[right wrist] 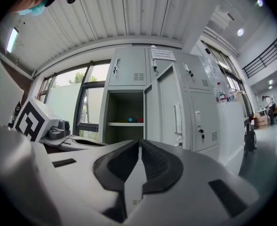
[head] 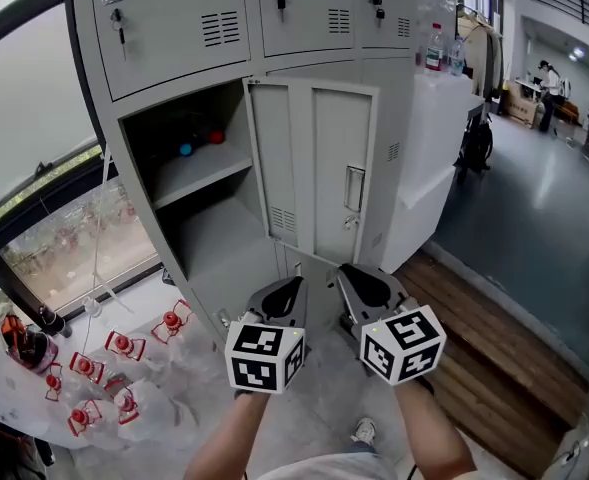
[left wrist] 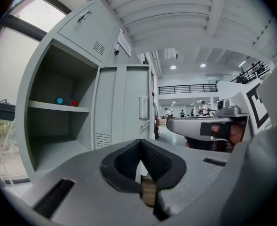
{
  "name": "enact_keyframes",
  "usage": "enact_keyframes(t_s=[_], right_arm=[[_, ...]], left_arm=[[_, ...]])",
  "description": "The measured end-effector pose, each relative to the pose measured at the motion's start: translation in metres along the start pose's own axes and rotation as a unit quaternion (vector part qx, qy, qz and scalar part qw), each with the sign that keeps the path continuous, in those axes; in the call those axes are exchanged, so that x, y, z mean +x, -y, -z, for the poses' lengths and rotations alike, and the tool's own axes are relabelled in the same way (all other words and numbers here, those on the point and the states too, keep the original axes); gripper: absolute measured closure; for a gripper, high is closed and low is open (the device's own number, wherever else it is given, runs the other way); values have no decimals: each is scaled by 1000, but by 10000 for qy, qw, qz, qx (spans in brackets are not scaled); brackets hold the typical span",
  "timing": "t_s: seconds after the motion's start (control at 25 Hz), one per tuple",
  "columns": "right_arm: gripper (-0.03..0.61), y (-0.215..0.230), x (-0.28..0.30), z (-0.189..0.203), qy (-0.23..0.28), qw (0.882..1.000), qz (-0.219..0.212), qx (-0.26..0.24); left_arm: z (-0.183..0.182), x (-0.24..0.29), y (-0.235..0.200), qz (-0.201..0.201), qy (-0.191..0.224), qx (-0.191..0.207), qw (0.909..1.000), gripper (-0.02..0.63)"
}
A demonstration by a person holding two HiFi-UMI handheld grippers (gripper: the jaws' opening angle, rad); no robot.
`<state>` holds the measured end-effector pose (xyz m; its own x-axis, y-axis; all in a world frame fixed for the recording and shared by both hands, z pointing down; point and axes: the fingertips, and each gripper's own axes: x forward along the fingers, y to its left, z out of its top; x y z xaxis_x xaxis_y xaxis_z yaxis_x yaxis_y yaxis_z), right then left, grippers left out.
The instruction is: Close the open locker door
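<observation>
The grey locker's open door [head: 314, 168] stands swung out toward me, its recessed handle [head: 355, 189] facing me. Left of it gapes the open compartment [head: 189, 168], with a blue ball [head: 185, 150] and a red ball [head: 216, 137] on its shelf. My left gripper [head: 286, 293] and right gripper [head: 359, 283] are side by side just short of the door's lower edge, both shut with nothing between the jaws. In the left gripper view the gripper [left wrist: 140, 145] points at the door [left wrist: 124, 105]. The right gripper [right wrist: 139, 142] faces the door's edge [right wrist: 169, 107] in its own view.
Upper locker doors with keys [head: 174, 18] are closed. A white counter [head: 444, 118] carrying bottles [head: 434, 48] stands to the right of the lockers. Several red-capped bottles [head: 104, 368] lie on the floor at left, below a window. Wooden flooring [head: 494, 348] runs to the right.
</observation>
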<state>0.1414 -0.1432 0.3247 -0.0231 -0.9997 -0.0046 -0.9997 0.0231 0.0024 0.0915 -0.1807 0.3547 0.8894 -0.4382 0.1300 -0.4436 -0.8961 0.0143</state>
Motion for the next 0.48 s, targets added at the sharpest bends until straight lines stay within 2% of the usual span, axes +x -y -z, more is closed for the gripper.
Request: enact_keyframes(t_s=[0.48], right_arm=[[569,78,17,-14,54,9986,-526,-88]], left_arm=[[-17,69,11,-583,38,-81,9983,607]])
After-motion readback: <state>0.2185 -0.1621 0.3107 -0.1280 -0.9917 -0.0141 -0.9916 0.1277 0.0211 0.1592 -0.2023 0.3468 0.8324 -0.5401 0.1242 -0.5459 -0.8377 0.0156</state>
